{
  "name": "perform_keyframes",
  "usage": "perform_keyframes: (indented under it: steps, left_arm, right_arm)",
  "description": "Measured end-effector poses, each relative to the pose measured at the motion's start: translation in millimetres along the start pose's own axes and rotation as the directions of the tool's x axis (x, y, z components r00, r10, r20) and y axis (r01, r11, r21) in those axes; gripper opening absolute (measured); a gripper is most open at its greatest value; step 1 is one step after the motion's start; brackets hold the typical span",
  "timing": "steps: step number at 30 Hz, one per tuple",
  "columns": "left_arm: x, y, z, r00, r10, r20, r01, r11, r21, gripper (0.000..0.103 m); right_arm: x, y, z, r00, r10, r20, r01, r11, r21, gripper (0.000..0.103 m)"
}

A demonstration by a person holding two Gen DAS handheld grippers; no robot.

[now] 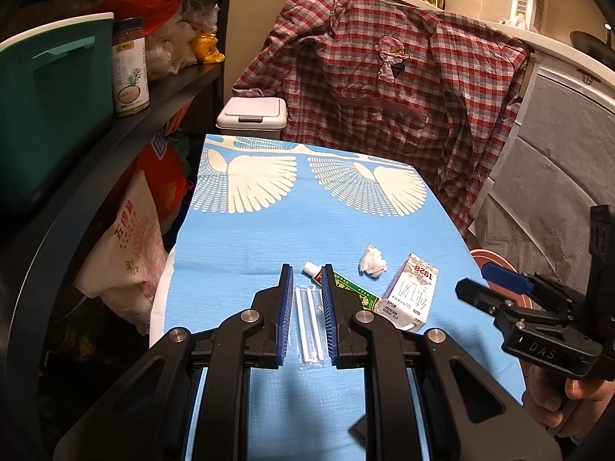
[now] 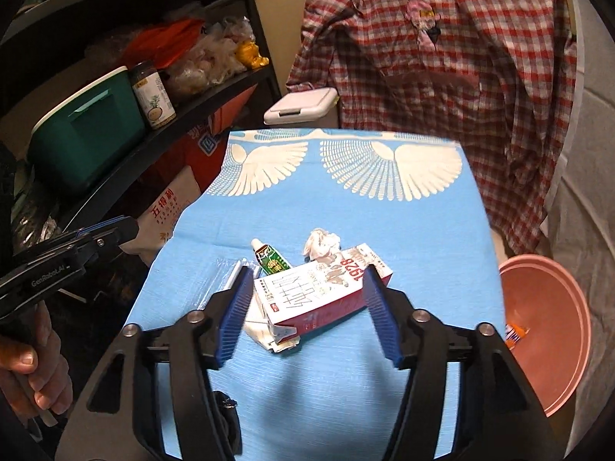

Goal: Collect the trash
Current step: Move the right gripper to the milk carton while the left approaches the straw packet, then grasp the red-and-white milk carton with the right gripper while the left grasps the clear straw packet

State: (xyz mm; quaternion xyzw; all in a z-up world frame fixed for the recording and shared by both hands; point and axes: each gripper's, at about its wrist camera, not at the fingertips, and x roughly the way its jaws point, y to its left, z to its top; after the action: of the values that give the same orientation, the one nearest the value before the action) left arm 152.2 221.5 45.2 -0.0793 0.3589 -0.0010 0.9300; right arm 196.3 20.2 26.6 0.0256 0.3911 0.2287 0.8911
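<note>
Nearest me, my left gripper, jaws narrowly parted, straddles wrapped straws ungripped; my right gripper, jaws wide, brackets the milk carton on the blue worktop; beyond, tube, crumpled tissue.

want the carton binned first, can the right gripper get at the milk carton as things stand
Probably yes. The right gripper is open, its jaws standing either side of the milk carton, and nothing lies over it. The toothpaste tube and crumpled tissue sit just behind, clear of the jaws.
</note>
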Motion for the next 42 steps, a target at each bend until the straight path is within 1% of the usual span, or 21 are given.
perform_keyframes:
  steps: [1,3,5,8,11,15,17,20,22,26,27,28,29,30,31,32,33,34,37,40,42]
  left_arm:
    - [0.4,1.2,0.0,1.000,-0.002,0.001,0.002,1.000,-0.002,0.016]
    - [0.7,3.7,0.7,1.000,-0.005,0.001,0.005,1.000,-0.007,0.016]
    - [0.4,6.5,1.9,1.000,-0.009,0.002,0.009,1.000,-0.014,0.016]
    - [-1.3,11.1,4.0,1.000,-0.015,0.009,0.015,0.999,-0.029,0.016]
    - [-3.5,15.3,4.5,1.000,-0.014,0.011,0.015,0.999,-0.046,0.016]
    - [-5.2,20.0,3.3,1.000,-0.014,0.004,0.014,0.998,-0.061,0.016]
    - [-3.8,22.1,1.9,1.000,-0.015,-0.008,0.015,0.998,-0.065,0.016]
    - [5.2,24.4,-1.5,0.999,-0.018,-0.048,0.015,0.997,-0.069,0.016]
    - [16.8,28.3,-6.9,0.995,-0.037,-0.092,0.029,0.996,-0.089,0.016]
    - [45.1,30.6,-20.6,0.979,-0.066,-0.192,0.047,0.994,-0.099,0.016]
    - [50.3,31.0,-23.9,0.975,-0.070,-0.210,0.050,0.994,-0.100,0.016]
    - [56.4,31.5,-27.0,0.970,-0.077,-0.230,0.055,0.993,-0.102,0.016]
    - [63.4,31.5,-30.7,0.964,-0.085,-0.252,0.060,0.993,-0.106,0.017]
    - [69.0,31.2,-33.8,0.959,-0.088,-0.269,0.061,0.992,-0.109,0.023]
    - [74.2,30.9,-37.0,0.955,-0.088,-0.283,0.059,0.992,-0.110,0.035]
    - [79.9,29.3,-40.1,0.951,-0.085,-0.297,0.054,0.992,-0.110,0.041]
    - [82.3,29.6,-41.7,0.950,-0.080,-0.303,0.050,0.993,-0.106,0.052]
    - [86.2,29.6,-43.1,0.949,-0.067,-0.309,0.038,0.994,-0.099,0.058]
    - [97.4,28.2,-48.4,0.941,-0.046,-0.336,0.014,0.995,-0.095,0.062]
    - [106.5,26.4,-51.5,0.933,-0.035,-0.359,0.003,0.996,-0.090,0.062]
    - [113.0,21.7,-53.2,0.928,-0.020,-0.373,-0.006,0.998,-0.069,0.062]
  right_arm:
    - [2.8,-1.2,0.0,1.000,0.009,-0.011,-0.009,1.000,0.017,0.073]
    - [9.4,-3.2,-0.2,0.999,0.026,-0.041,-0.023,0.998,0.058,0.076]
    - [15.1,-4.1,-2.2,0.997,0.032,-0.066,-0.025,0.995,0.097,0.084]
    - [36.6,-3.9,-7.0,0.986,0.045,-0.159,-0.016,0.983,0.181,0.085]
    - [53.3,0.1,-9.9,0.974,0.057,-0.218,0.000,0.967,0.253,0.086]
    - [65.8,14.5,-4.3,0.969,0.006,-0.249,0.062,0.962,0.265,0.085]
    - [72.5,20.3,-1.5,0.962,-0.016,-0.272,0.096,0.954,0.284,0.085]
    - [78.9,21.5,1.7,0.947,-0.087,-0.310,0.178,0.944,0.278,0.085]
    - [83.6,19.7,1.3,0.930,-0.130,-0.343,0.234,0.931,0.280,0.083]
    - [86.3,11.6,0.6,0.913,-0.153,-0.377,0.273,0.918,0.288,0.075]
    - [85.4,10.3,0.3,0.910,-0.154,-0.385,0.276,0.918,0.284,0.073]
    - [84.8,9.7,0.5,0.908,-0.155,-0.390,0.276,0.920,0.279,0.065]
    - [83.8,8.5,0.3,0.905,-0.155,-0.395,0.277,0.921,0.274,0.061]
    - [81.8,6.3,-0.1,0.904,-0.155,-0.399,0.277,0.922,0.270,0.060]
    - [81.2,4.5,0.3,0.903,-0.152,-0.401,0.275,0.923,0.268,0.059]
    - [78.4,2.1,0.3,0.903,-0.150,-0.402,0.271,0.926,0.262,0.058]
    - [74.4,-0.6,0.3,0.905,-0.149,-0.398,0.265,0.930,0.255,0.057]
    - [71.3,-2.9,0.6,0.907,-0.149,-0.393,0.260,0.933,0.248,0.056]
    - [63.0,-11.0,2.4,0.909,-0.144,-0.390,0.243,0.945,0.217,0.055]
    - [53.4,-20.4,2.7,0.913,-0.122,-0.390,0.205,0.962,0.180,0.055]
    - [45.3,-27.1,2.6,0.915,-0.122,-0.384,0.190,0.971,0.145,0.055]
